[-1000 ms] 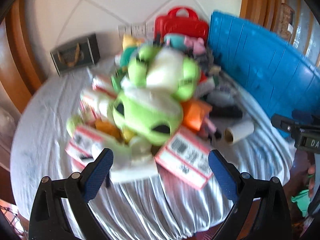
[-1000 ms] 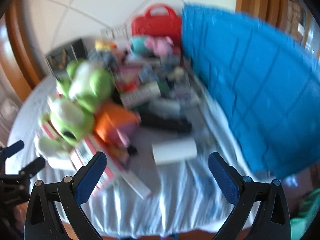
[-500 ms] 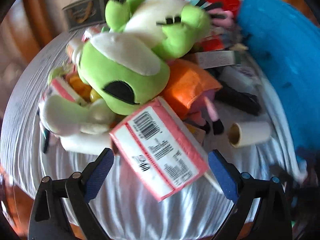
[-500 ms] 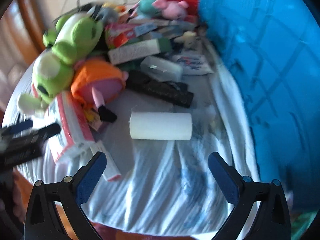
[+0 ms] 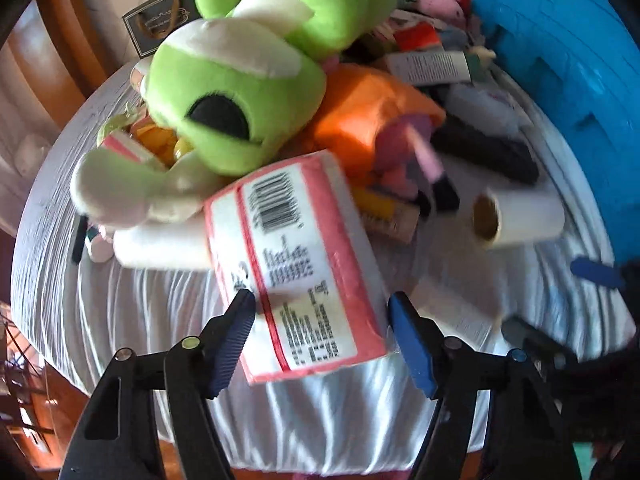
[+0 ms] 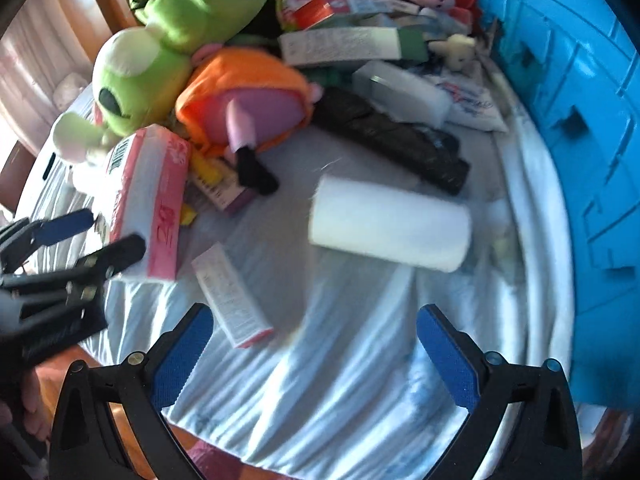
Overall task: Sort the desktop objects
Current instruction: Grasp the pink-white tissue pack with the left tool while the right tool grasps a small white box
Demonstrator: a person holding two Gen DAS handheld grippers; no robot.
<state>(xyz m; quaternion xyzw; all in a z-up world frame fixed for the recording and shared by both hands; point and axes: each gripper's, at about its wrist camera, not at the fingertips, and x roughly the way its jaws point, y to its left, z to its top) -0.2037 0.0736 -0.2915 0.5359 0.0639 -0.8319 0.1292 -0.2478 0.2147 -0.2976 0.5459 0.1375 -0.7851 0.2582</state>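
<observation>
Left wrist: pink-and-white barcoded tissue pack (image 5: pixel 296 264) between spread, non-gripping left hand-held gripper (image 5: pixel 320 340) pads.

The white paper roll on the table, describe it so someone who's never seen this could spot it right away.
Start at the big blue bin on the right of the cloth-covered table. Just left of it, in front of the long black packet, the white paper roll lies on its side. It is the only plain white cylinder, with a brown cardboard core, unlike the printed boxes and plush toys.

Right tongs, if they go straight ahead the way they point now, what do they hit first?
Probably the white paper roll, lying crosswise ahead of the open right tongs. Only bare cloth lies before it, though depth is unclear.
</observation>
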